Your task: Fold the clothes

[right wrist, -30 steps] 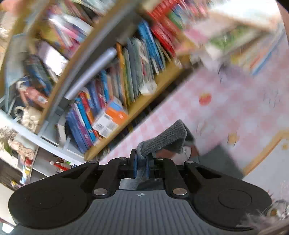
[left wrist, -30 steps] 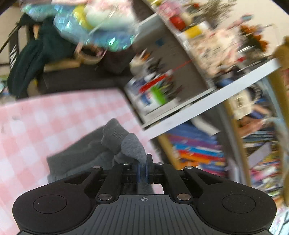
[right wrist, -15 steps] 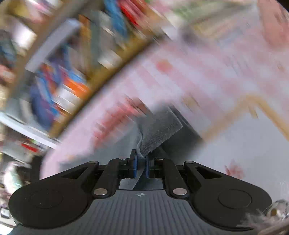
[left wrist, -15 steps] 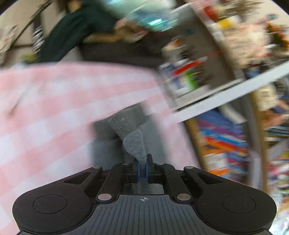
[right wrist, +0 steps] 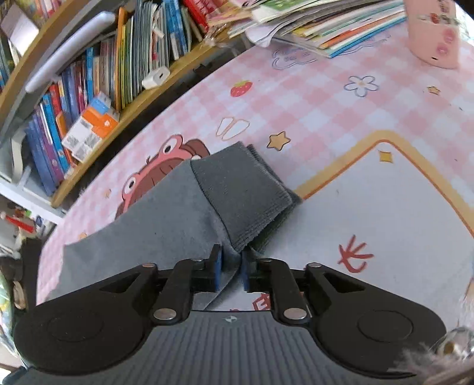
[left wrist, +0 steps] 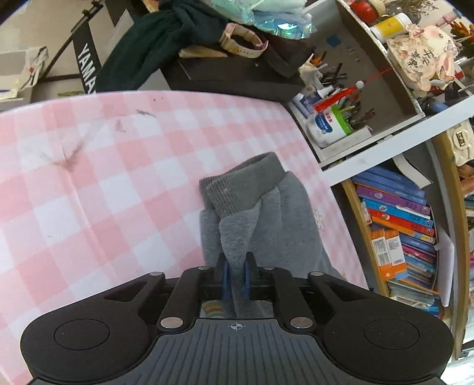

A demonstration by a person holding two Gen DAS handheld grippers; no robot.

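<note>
A grey sweat garment (left wrist: 275,213) with darker ribbed cuffs (left wrist: 248,183) lies folded on the pink checked table cover (left wrist: 103,183). My left gripper (left wrist: 236,275) is shut on a fold of its light grey cloth, low over the table. In the right wrist view the same garment (right wrist: 166,213) lies flat with a ribbed cuff (right wrist: 246,192) on top. My right gripper (right wrist: 231,266) is pinched on the cloth at the cuff's near corner, jaws a little apart.
A bookshelf (left wrist: 400,219) full of books runs along the table's far edge, also in the right wrist view (right wrist: 97,80). A stack of books (right wrist: 326,26) and a pink case (right wrist: 432,32) sit on the table. A dark garment (left wrist: 148,44) hangs behind the table.
Both grippers have swung down and brought the cuffed ends of the garment onto the table. The cloth now lies folded flat. The views have steadied.
</note>
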